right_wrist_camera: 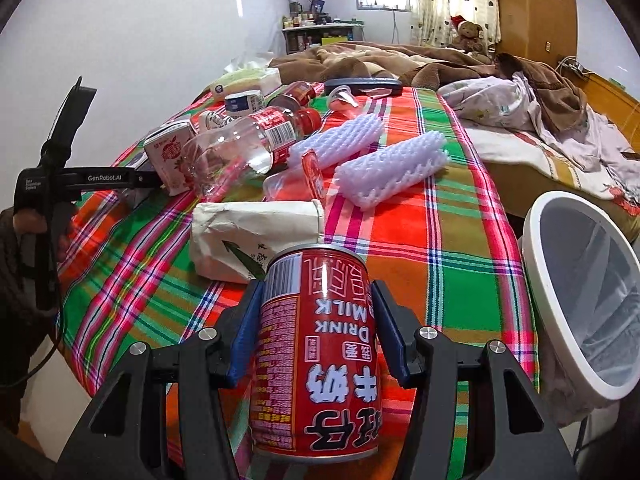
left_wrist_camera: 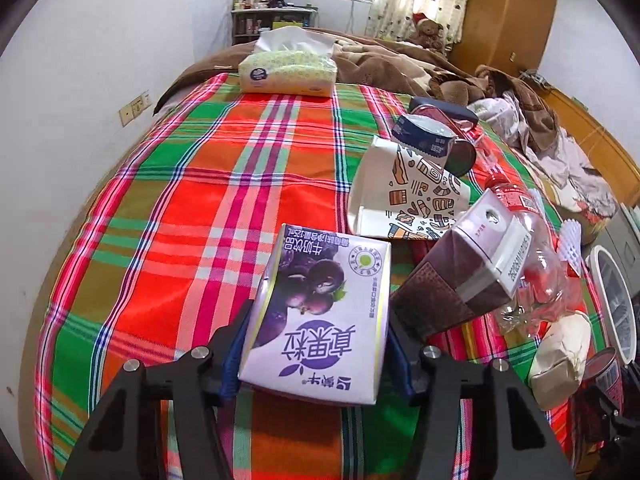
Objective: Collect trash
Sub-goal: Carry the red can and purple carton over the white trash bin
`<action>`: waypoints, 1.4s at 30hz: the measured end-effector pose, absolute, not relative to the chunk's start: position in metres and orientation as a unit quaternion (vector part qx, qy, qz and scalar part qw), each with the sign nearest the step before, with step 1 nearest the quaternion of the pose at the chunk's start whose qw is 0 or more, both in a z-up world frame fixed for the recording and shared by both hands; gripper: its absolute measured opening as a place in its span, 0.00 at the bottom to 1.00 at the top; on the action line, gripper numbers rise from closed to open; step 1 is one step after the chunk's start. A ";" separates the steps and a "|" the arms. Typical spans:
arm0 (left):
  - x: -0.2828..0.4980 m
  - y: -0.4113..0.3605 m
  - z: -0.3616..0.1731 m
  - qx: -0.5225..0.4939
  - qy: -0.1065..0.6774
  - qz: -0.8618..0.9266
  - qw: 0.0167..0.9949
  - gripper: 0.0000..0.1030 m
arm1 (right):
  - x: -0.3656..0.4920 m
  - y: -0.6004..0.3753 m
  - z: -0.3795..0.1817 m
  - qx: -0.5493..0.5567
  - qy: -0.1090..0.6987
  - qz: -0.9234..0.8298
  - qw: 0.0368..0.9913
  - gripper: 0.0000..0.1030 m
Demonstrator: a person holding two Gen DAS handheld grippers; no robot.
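My left gripper [left_wrist_camera: 320,314] is shut on a purple milk drink carton [left_wrist_camera: 320,312]. Its blue pads [left_wrist_camera: 236,344] press both sides of the carton, which sits low over the plaid cloth [left_wrist_camera: 180,200]. My right gripper [right_wrist_camera: 316,288] is shut on a red milk drink can [right_wrist_camera: 320,356], held upright above the bed's near edge. More trash lies on the cloth: a patterned paper cup [left_wrist_camera: 400,196], a brown carton [left_wrist_camera: 460,276], a clear plastic bottle [right_wrist_camera: 240,148], a strawberry carton [right_wrist_camera: 168,156], a white paper bag [right_wrist_camera: 256,232] and two white foam nets [right_wrist_camera: 392,168].
A white-rimmed bin [right_wrist_camera: 536,280] with a liner stands off the bed's right side, close to the can. A tissue pack [left_wrist_camera: 286,70] lies at the far end of the cloth. Brown blankets and clothes are heaped beyond. A person's hand [right_wrist_camera: 24,220] shows at the left.
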State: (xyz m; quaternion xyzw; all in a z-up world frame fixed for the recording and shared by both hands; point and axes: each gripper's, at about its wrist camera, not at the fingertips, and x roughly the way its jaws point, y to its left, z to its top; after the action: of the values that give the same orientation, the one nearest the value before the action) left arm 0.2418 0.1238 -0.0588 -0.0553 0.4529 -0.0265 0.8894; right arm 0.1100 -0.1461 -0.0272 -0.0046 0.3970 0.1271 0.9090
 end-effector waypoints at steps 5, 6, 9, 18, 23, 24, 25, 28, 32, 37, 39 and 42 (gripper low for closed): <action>0.228 0.125 -0.052 -0.061 0.444 -0.021 0.894 0.56 | 0.112 -0.150 -0.026 -0.004 0.392 0.125 0.911 0.53; 0.225 0.125 -0.050 -0.064 0.440 -0.019 0.895 0.56 | 0.112 -0.152 -0.025 -0.002 0.390 0.126 0.912 0.53; 0.213 0.126 -0.041 -0.070 0.430 -0.015 0.900 0.56 | 0.114 -0.156 -0.021 0.003 0.381 0.126 0.916 0.53; 0.184 0.113 -0.007 -0.056 0.404 -0.015 0.913 0.56 | 0.118 -0.170 -0.009 0.018 0.363 0.118 0.924 0.53; 0.175 0.082 0.015 -0.040 0.389 -0.042 0.920 0.56 | 0.120 -0.186 0.003 0.031 0.349 0.104 0.931 0.53; 0.175 0.074 0.019 -0.038 0.386 -0.051 0.920 0.57 | 0.121 -0.190 0.005 0.034 0.348 0.098 0.932 0.53; 0.175 0.066 0.021 -0.037 0.385 -0.061 0.920 0.57 | 0.120 -0.194 0.008 0.036 0.344 0.094 0.934 0.53; 0.178 0.039 0.026 -0.032 0.384 -0.089 0.918 0.57 | 0.119 -0.209 0.015 0.042 0.336 0.078 0.938 0.53; 0.181 -0.002 0.032 -0.020 0.379 -0.128 0.916 0.57 | 0.116 -0.229 0.021 0.050 0.331 0.052 0.941 0.53; 0.185 -0.057 0.038 -0.004 0.377 -0.176 0.909 0.57 | 0.113 -0.262 0.024 0.065 0.328 0.012 0.942 0.53; 0.187 -0.080 0.038 0.000 0.376 -0.196 0.906 0.57 | 0.113 -0.275 0.024 0.073 0.329 -0.003 0.941 0.53; 0.189 -0.114 0.037 0.007 0.379 -0.224 0.898 0.57 | 0.115 -0.293 0.023 0.081 0.334 -0.028 0.939 0.53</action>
State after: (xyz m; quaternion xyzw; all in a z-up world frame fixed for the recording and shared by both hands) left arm 0.1894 -0.1141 0.0371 0.0073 0.3786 -0.2237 0.8981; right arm 0.1147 -0.2935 0.0226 0.0814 0.3341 -0.0284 0.9386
